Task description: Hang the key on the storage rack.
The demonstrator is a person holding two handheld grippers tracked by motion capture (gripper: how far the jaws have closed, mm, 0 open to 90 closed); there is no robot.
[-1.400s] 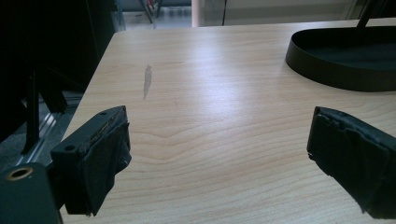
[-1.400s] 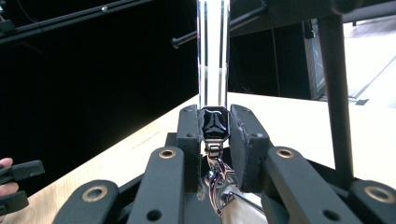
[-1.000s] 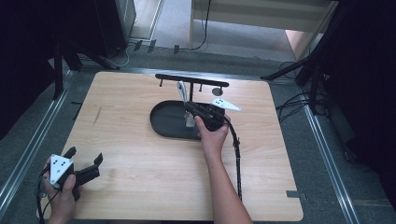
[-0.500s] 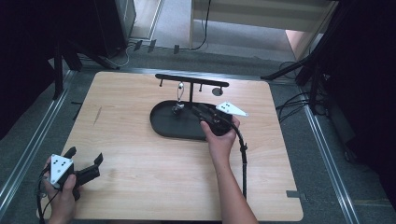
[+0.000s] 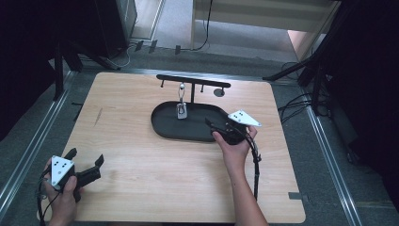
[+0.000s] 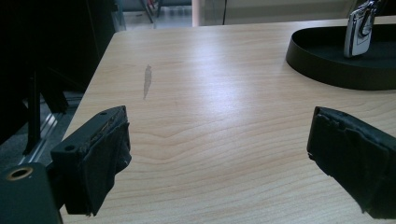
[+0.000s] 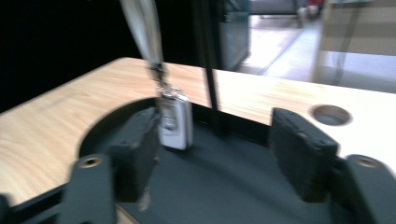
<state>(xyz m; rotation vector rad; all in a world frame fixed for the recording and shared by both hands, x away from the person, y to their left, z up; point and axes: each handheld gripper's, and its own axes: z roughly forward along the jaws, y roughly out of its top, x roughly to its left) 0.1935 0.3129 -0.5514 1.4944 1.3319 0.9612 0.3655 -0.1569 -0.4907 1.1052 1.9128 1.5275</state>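
From above, your right gripper (image 5: 217, 126) sits over the right end of the black tray (image 5: 164, 128), jaws spread and holding nothing. The key fob (image 5: 181, 110) hangs on a strap from the rack (image 5: 193, 81) above the tray's middle, left of the jaw tips and apart from them. Your left gripper (image 5: 84, 160) rests at the table's (image 5: 141, 188) near left corner, jaws wide and bare, well away from the tray.

In the left gripper view, your left gripper (image 6: 219, 149) shows two pads wide apart over bare wood. The tray (image 6: 327, 70) lies far off at upper right, with the fob (image 6: 357, 30) hanging above it.

In the right gripper view, your right gripper (image 7: 215, 140) is wide open above the tray floor (image 7: 224, 186). The fob (image 7: 175, 122) dangles upright just past the left pad (image 7: 137, 144), overlapping its inner edge; whether they touch cannot be told. It hangs well clear of the right pad (image 7: 301, 149). The rack post (image 7: 210, 70) rises behind the gap.
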